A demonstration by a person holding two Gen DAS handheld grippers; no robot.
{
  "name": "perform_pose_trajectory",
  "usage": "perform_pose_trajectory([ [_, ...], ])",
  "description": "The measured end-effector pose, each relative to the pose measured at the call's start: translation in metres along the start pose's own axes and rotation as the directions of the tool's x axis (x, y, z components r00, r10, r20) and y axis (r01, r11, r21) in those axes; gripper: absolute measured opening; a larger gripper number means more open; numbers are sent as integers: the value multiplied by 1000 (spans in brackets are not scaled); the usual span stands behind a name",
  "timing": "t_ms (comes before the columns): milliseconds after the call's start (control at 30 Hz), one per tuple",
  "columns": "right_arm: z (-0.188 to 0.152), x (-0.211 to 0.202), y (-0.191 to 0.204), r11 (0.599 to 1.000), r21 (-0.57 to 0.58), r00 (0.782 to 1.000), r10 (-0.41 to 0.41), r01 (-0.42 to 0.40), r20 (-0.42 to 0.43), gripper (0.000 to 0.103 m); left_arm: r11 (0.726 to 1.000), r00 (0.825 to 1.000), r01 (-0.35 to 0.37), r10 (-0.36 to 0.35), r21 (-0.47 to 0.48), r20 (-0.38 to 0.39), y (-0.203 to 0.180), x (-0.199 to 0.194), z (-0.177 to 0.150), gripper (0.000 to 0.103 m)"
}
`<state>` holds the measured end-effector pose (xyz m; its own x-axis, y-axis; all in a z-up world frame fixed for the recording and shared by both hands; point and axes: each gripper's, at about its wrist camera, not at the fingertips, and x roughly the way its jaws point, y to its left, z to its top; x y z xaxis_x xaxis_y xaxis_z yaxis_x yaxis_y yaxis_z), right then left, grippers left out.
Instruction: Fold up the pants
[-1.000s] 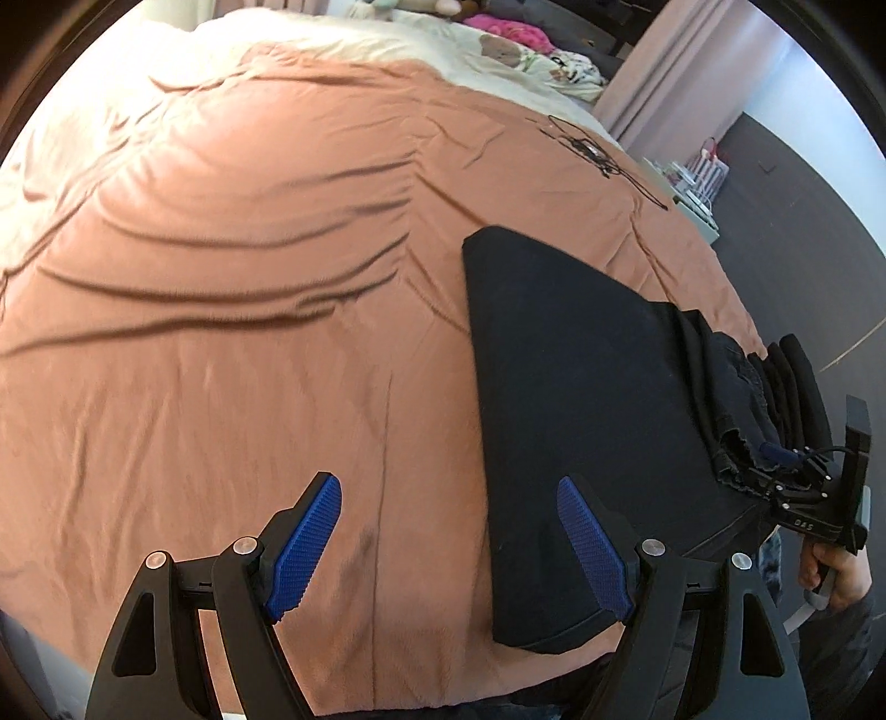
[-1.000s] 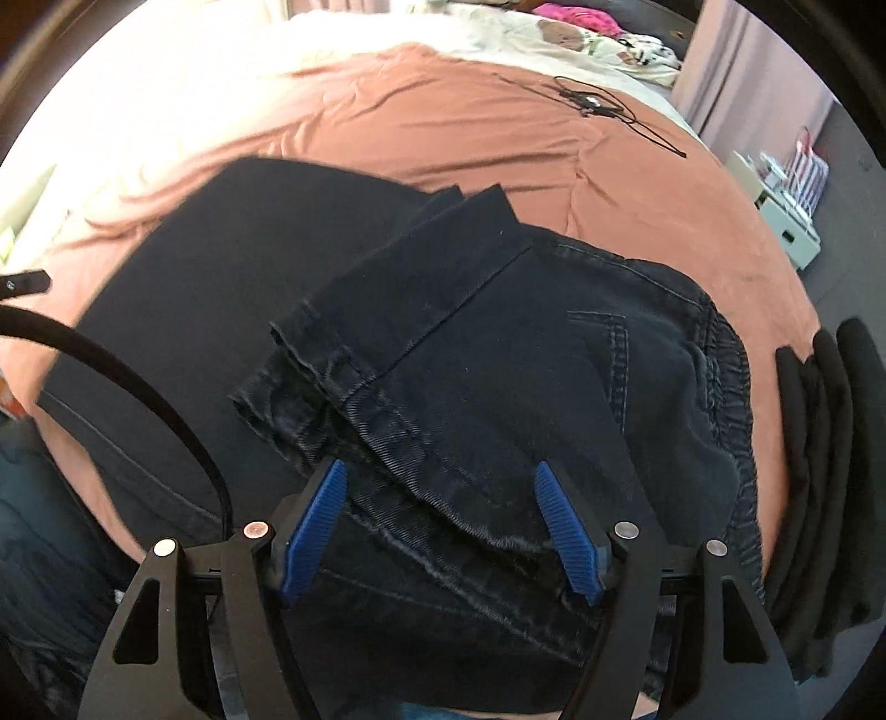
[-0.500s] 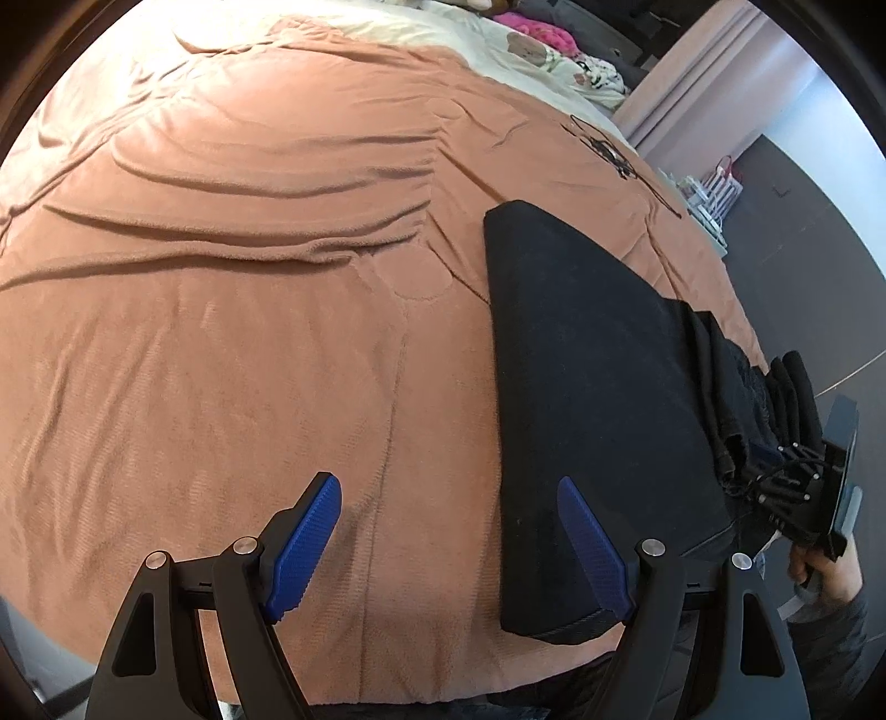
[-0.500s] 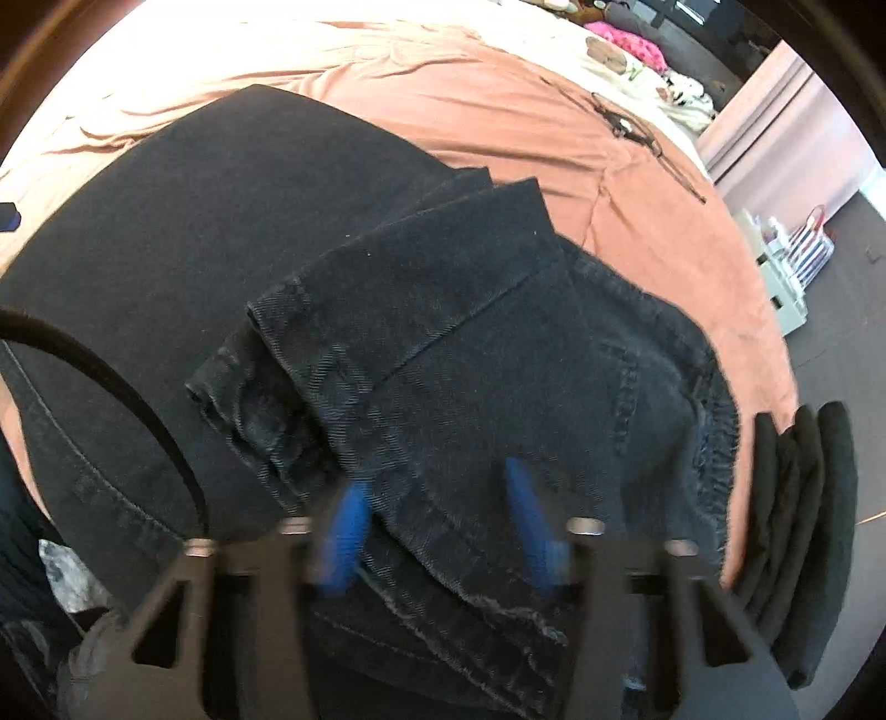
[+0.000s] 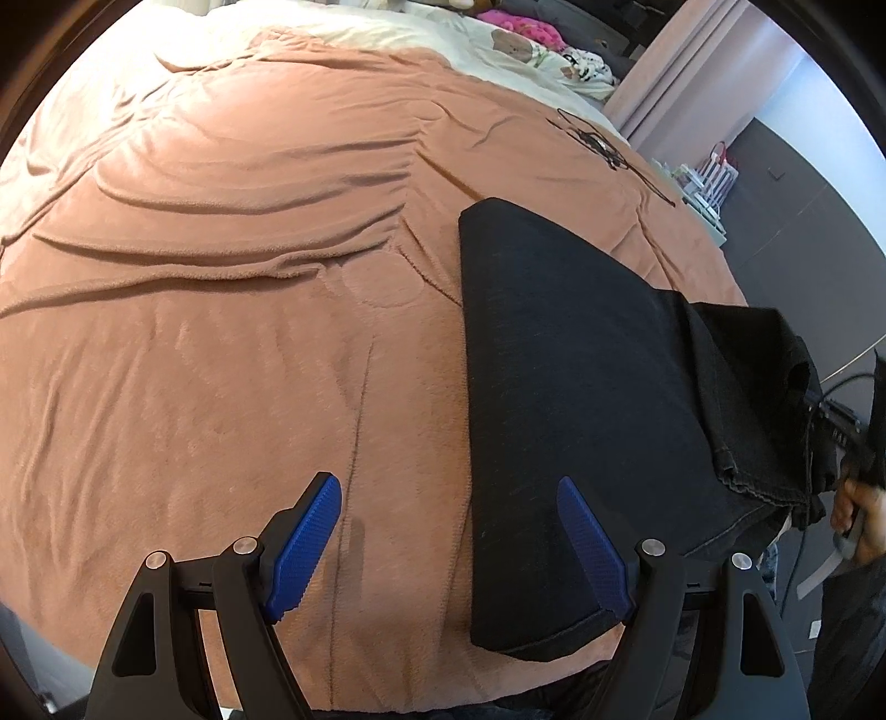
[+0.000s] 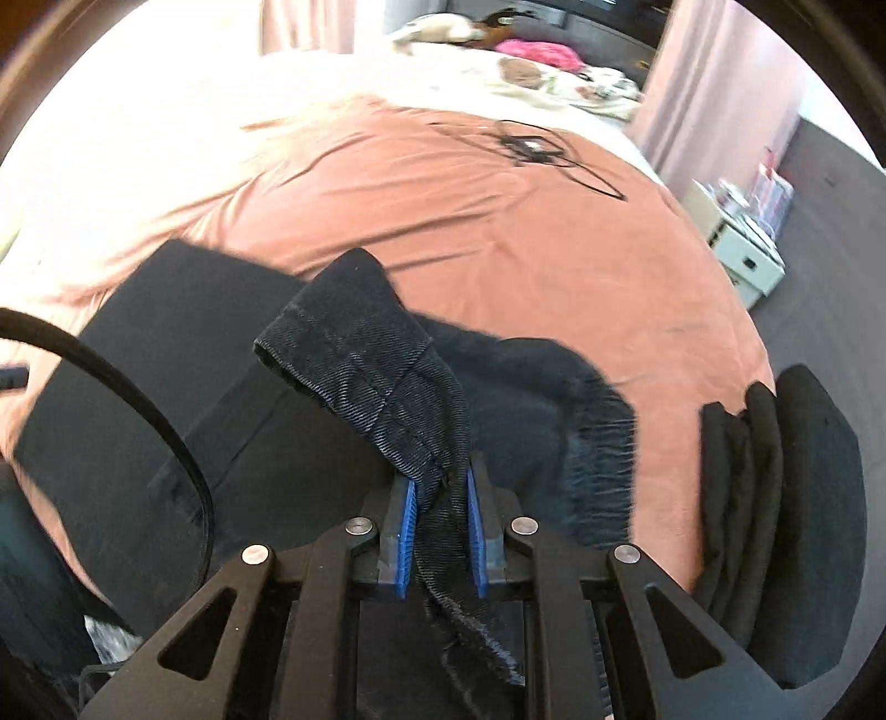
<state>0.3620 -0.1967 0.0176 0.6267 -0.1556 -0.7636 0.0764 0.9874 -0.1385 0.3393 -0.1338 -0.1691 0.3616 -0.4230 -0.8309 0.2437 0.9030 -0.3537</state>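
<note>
On the bed's salmon-pink fleece blanket (image 5: 232,343), the left tongs (image 5: 448,545) stand wide and empty at the left edge of the folded black denim pants (image 5: 565,399), whose hem the right tongs (image 6: 440,540), just closing, pinch and lift.

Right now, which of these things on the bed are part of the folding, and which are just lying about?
Part of the job:
- black pants, hem pinched in the right gripper, whose jaws have just been closing
- left gripper, open, empty

Lying about:
- folded black stack
- tangled cable
- pink cloth
</note>
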Motion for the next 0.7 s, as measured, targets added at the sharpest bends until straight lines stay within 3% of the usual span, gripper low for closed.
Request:
perform_pose_trajectory([
  [133,0,13,-41,989,125,997,79,-77,-5,13,1000,1000,-10,10,0,2,-3,-1,1,82],
  [200,-2,22,-56,968,182,984,177,-171,-17,16,1000,1000,-10,10,-3,2,-5,-1,2,82],
  [267,-7,32,-68,934,243,960,279,-262,-35,36,1000,1000,-12,12,-4,2,-6,-1,2,82],
  [300,-8,35,-74,921,262,951,307,-289,-31,46,1000,1000,-13,13,-3,3,-6,-1,2,82],
  [333,-11,37,-80,908,281,944,330,-311,-21,64,1000,1000,-13,13,-4,3,-6,-1,2,82],
  [367,-15,40,-91,894,308,939,343,-325,-2,71,1000,1000,-14,14,-5,2,-6,-1,2,82],
  [500,-29,52,-117,846,378,916,401,-377,15,71,1000,1000,-13,13,-10,-7,-8,2,1,82],
  [700,-38,74,-125,874,361,926,372,-325,-68,71,1000,1000,-15,15,-10,-14,-10,6,0,82],
])
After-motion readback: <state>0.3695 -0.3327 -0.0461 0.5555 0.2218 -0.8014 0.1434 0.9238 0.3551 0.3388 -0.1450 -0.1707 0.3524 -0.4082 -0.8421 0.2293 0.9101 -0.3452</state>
